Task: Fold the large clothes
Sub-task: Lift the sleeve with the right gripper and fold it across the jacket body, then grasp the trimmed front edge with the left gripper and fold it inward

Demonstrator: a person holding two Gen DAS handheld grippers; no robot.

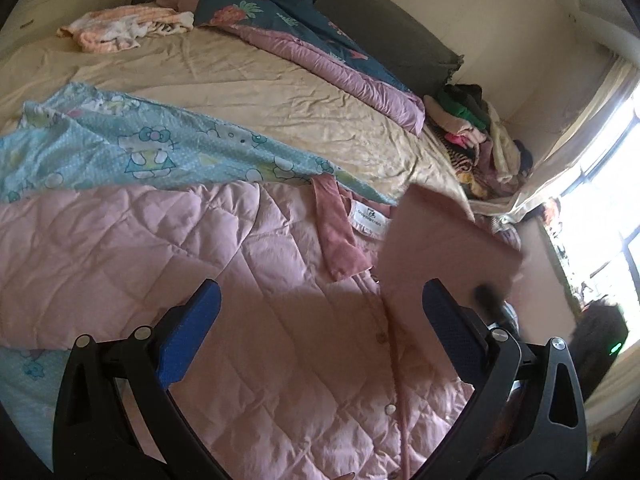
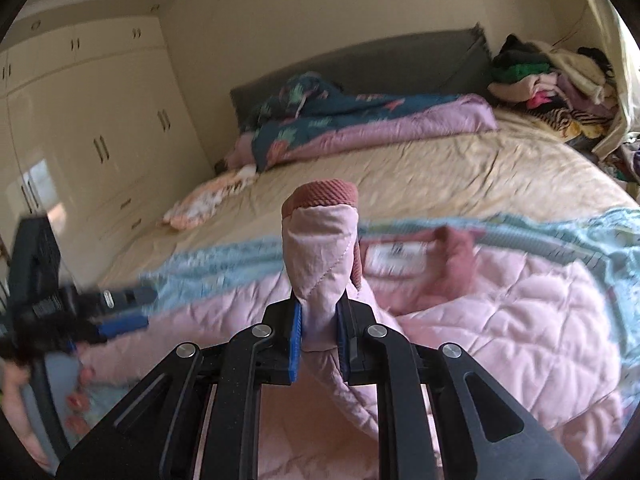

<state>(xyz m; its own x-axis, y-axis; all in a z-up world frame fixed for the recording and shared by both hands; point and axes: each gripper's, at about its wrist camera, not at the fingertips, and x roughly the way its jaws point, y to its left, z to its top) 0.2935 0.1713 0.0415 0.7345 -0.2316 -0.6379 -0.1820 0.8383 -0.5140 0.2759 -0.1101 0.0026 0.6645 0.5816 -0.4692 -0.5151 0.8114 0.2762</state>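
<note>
A pink quilted jacket [image 1: 240,272] lies spread on the bed, collar and white label [image 1: 370,220] toward the far side. My left gripper [image 1: 320,304] is open and empty, hovering above the jacket's front. My right gripper [image 2: 318,316] is shut on the jacket's sleeve [image 2: 320,240], with the darker ribbed cuff [image 2: 320,194] sticking up between the pads. The lifted sleeve shows blurred in the left wrist view [image 1: 440,248]. The left gripper shows blurred at the left of the right wrist view [image 2: 120,312].
A light blue cartoon-print sheet [image 1: 140,148] lies under and beyond the jacket. A dark floral and purple duvet [image 1: 320,52] lies along the headboard. A pile of clothes [image 1: 480,140] sits at the far right corner. A peach garment [image 1: 120,28] lies far left. Wardrobes [image 2: 80,120] stand left.
</note>
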